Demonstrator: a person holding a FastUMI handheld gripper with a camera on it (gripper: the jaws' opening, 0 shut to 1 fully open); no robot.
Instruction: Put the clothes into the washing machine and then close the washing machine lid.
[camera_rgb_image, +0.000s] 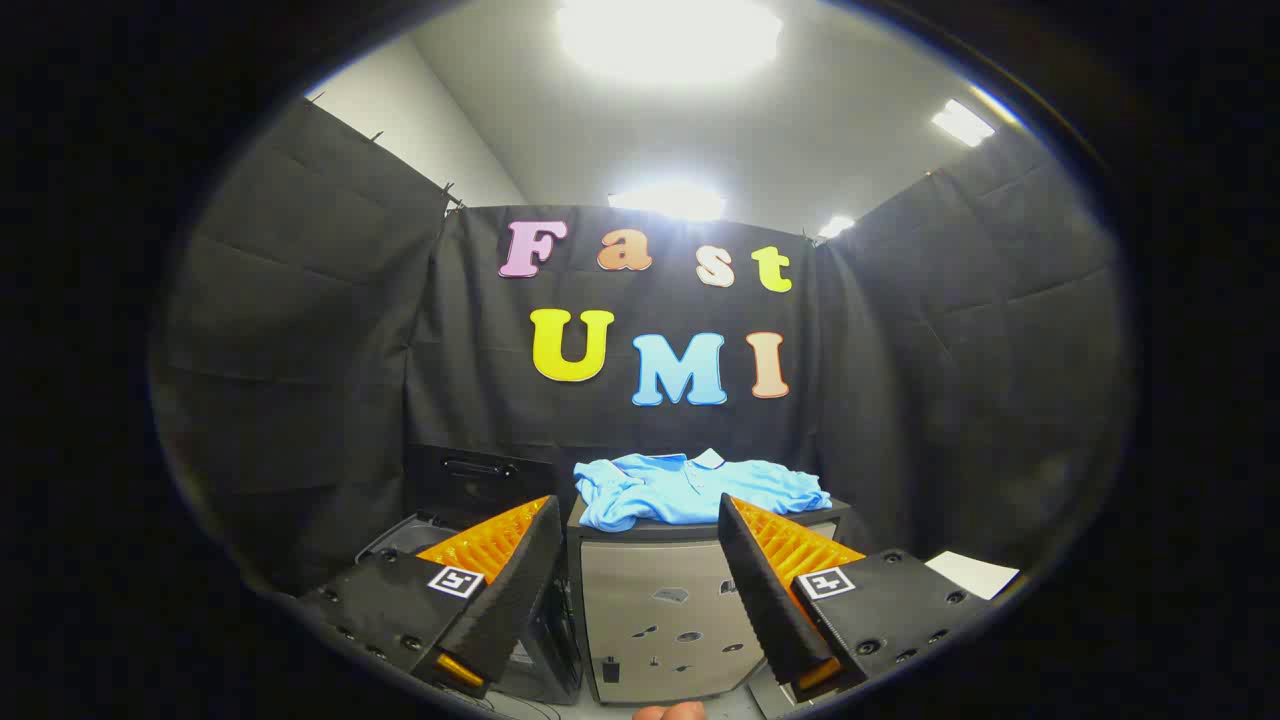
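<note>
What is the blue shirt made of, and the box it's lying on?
The light blue polo shirt looks like soft knit cotton or similar cloth: matte, rumpled, folds drooping over the edge. The cabinet under it seems hard, maybe painted metal or plastic: flat beige front with a dull sheen and a dark top. The claw is open, short of the shirt.

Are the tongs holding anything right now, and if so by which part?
Nothing is held. The tongs are open with an empty gap between the fingers; the blue shirt lies beyond them on top of the cabinet, untouched.
</note>
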